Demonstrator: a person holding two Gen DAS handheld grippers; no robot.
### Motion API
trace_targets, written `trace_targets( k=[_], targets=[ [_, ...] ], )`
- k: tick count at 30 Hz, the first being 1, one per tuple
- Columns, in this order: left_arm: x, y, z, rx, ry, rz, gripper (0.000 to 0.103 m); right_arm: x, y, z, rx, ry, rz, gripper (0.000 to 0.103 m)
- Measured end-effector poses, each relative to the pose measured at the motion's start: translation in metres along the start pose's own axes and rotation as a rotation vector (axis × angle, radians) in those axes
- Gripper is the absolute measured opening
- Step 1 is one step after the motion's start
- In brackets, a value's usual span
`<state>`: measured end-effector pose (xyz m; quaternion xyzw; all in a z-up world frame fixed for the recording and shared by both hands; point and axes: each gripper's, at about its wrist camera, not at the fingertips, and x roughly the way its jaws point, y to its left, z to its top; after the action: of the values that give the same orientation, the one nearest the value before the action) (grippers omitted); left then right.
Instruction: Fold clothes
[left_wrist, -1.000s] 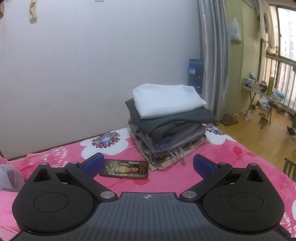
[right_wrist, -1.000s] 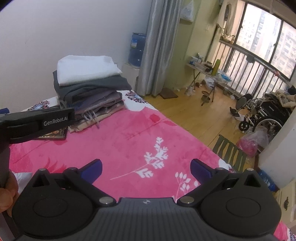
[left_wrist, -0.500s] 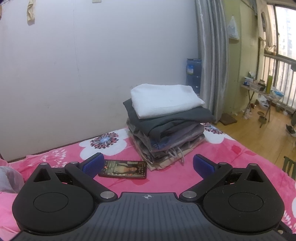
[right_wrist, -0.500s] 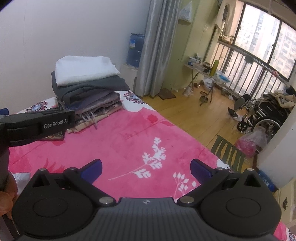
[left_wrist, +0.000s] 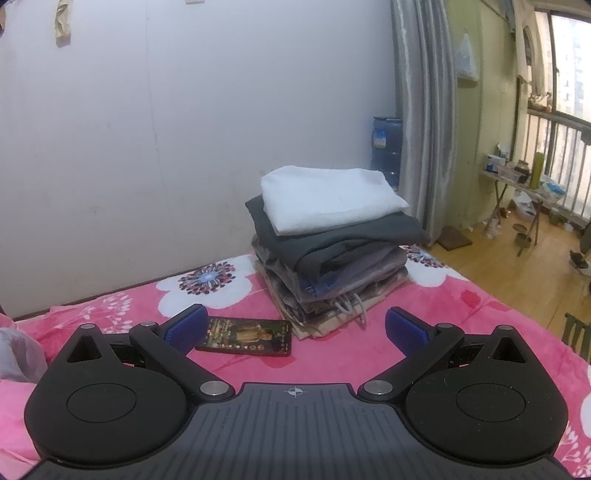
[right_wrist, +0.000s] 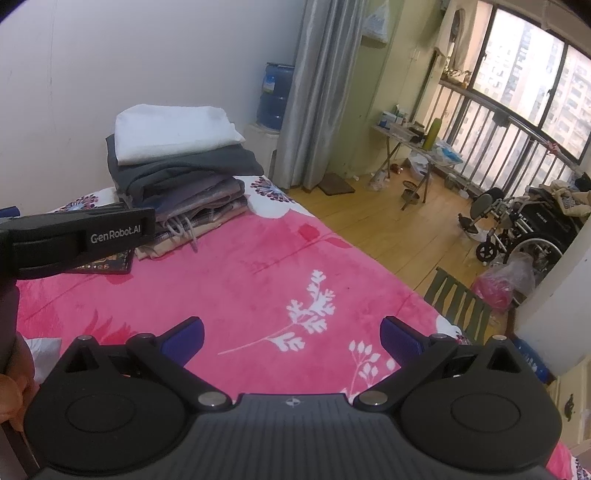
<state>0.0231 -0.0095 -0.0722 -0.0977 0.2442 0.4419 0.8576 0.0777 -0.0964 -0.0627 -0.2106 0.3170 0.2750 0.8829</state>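
- We see the left gripper (left_wrist: 293, 328) with its blue-padded fingers (left_wrist: 184, 328) spread wide and nothing between them, held above the pink floral blanket (left_wrist: 332, 354).
- We see the right gripper (right_wrist: 291, 338) likewise spread apart and empty over a bare stretch of the blanket (right_wrist: 258, 295).
- The stack of folded clothes (left_wrist: 332, 254) sits at the far edge of the bed, by the white wall (left_wrist: 184, 147) and near the bed's far right corner; a folded white garment (left_wrist: 328, 199) lies on top, a dark grey one directly beneath it.
- A light drawstring (left_wrist: 351, 308) hangs from the lower layers of the stack onto the blanket.
- A phone (left_wrist: 245, 335) lies flat with its screen lit, just beside the stack's near left corner.
- In the right wrist view we note the left gripper's black body (right_wrist: 79, 236) at the left, partly covering the phone (right_wrist: 110, 264).
- Beyond the bed's right edge lies a wooden floor (right_wrist: 406, 229).
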Motion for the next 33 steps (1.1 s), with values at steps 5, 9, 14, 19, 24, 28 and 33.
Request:
trace_targets(
  k=[5,9,14,19,24,28,33],
  targets=[
    [0.0007,-0.0012,-0.0003,0.011,0.007,-0.003,0.103,0.0007,-0.0008,-0.0009,0.000,0.003,0.001,0.103],
    [0.0010,-0.0010,-0.0003,0.010,0.005,-0.002,0.103,0.0014,0.0001,-0.0011,0.000,0.006,0.001,0.103],
    [0.0022,-0.0011,-0.0010,0.008,0.015,-0.002,0.103,0.0019,0.0011,-0.0018,-0.005,0.009,0.005,0.103],
    [0.0026,-0.0002,-0.0014,0.003,0.022,0.000,0.103,0.0030,0.0007,-0.0012,-0.002,0.013,0.008,0.103],
    [0.0022,-0.0008,-0.0025,0.005,0.030,-0.002,0.103,0.0033,0.0013,-0.0013,-0.003,0.016,0.013,0.103],
    [0.0014,-0.0014,-0.0028,0.004,0.032,-0.002,0.103,0.0035,0.0017,-0.0009,-0.002,0.017,0.013,0.103],
    [0.0009,-0.0022,-0.0027,0.004,0.036,-0.002,0.103,0.0038,0.0014,-0.0007,0.002,0.018,0.008,0.103]
  ],
)
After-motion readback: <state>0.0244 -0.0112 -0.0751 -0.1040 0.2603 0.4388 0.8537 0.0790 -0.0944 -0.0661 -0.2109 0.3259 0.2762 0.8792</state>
